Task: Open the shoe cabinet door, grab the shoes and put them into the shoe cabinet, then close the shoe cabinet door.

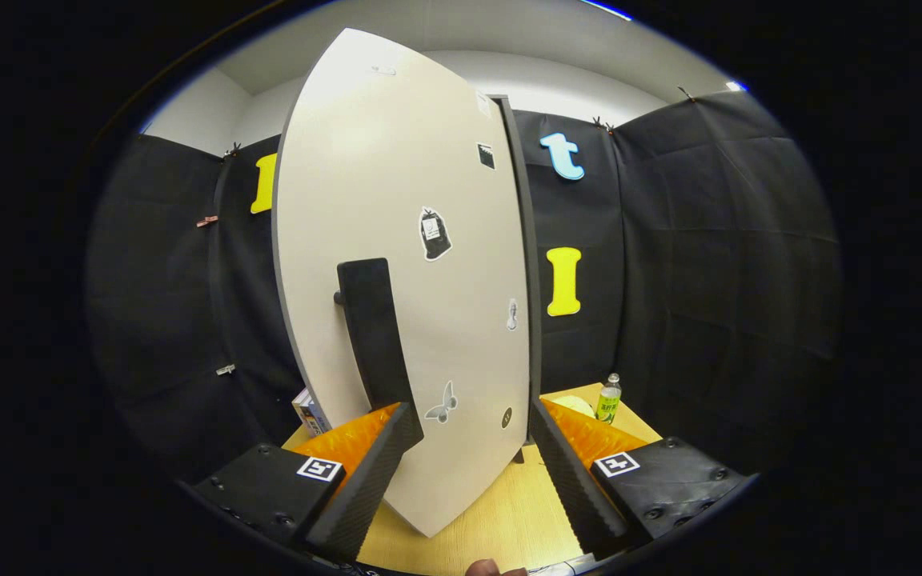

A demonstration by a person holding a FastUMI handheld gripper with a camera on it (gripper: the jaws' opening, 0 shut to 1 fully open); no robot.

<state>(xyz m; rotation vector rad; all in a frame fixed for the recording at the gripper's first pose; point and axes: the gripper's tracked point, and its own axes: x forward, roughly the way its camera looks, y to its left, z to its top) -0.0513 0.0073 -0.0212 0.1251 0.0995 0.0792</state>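
The gripper is holding its fingers spread wide, gripping nothing, with the lower part of the shoe cabinet door standing between them and rising just ahead. The door is looking like a stiff, flat, light panel, smooth-faced and slippery, so pinching its face is offering little purchase. The better hold is the dark upright handle standing off the door just beyond the left finger; it is looking rigid and thin enough to clamp. The door's right edge is meeting the dark cabinet side. Farther right, a small bottle is standing on the wooden table.
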